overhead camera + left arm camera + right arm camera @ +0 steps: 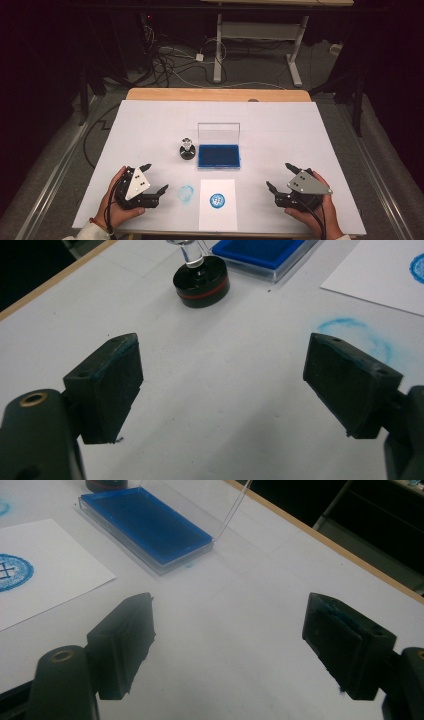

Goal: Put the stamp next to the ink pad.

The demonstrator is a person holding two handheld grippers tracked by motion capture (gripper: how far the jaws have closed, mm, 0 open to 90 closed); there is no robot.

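White tabletop (150, 125), dark room, cables on floor behind. Stamp (187, 149) stands upright just left of the open blue ink pad (219, 156); stamped paper (217, 202) near front edge. Left tongs (155, 178) and right tongs (280, 176) both apart, empty. Print detail unreadable.

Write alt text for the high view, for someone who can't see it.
Two hands rest on a white table, each holding an open black gripper, the left gripper and right gripper flanking a sheet of paper stamped with a round blue mark. Beyond the paper sit an open blue ink pad and a black stamp with a clear handle; a faint blue ring stains the table.
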